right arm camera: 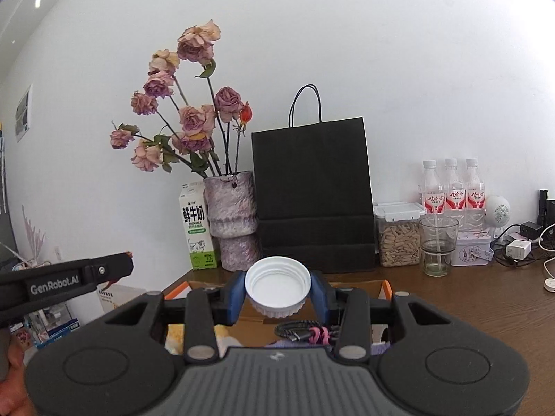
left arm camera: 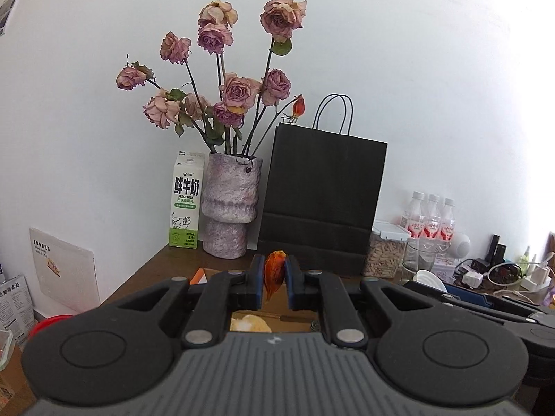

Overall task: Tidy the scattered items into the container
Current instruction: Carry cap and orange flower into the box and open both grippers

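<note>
The left gripper [left arm camera: 274, 277] has its fingers pinched on a thin orange item [left arm camera: 274, 270], held above the cardboard box [right arm camera: 378, 286]. The right gripper [right arm camera: 277, 293] clamps a white lid [right arm camera: 277, 286] over the same box, in front of the black paper bag [right arm camera: 312, 194].

I'm seeing dried roses [right arm camera: 194, 104] standing in a mottled purple vase [right arm camera: 233, 218] w/ a fresh-milk carton [right arm camera: 197, 225] touching its left side. Black paper bag [right arm camera: 312, 194] is leaning on the wall just right of it, then a lidded jar [right arm camera: 399, 235], a glass [right arm camera: 437, 242] & 3 water bottles [right arm camera: 451, 190].
</note>
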Demonstrator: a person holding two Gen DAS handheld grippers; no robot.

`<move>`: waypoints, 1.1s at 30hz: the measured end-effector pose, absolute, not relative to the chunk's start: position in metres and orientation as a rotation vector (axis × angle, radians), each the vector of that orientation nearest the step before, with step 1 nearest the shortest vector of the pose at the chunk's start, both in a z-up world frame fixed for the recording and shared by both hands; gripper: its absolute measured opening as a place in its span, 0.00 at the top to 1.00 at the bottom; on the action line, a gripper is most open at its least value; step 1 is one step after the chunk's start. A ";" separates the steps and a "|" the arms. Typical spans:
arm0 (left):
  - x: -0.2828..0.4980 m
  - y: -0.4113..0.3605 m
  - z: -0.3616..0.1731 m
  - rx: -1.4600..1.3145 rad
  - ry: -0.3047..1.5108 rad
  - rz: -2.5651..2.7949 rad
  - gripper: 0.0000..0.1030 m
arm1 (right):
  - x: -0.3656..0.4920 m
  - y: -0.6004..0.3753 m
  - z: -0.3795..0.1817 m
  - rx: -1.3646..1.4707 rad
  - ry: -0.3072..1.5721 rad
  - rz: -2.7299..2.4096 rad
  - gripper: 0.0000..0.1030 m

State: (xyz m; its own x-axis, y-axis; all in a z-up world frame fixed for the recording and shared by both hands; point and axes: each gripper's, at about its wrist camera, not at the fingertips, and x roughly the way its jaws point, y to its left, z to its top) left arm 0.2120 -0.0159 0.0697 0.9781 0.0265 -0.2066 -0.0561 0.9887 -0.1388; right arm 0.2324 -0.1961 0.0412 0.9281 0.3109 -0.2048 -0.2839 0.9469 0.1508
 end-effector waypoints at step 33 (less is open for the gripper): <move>0.265 -0.018 0.004 -0.053 0.351 0.144 0.88 | 0.277 -0.195 -0.013 0.124 0.366 0.261 0.62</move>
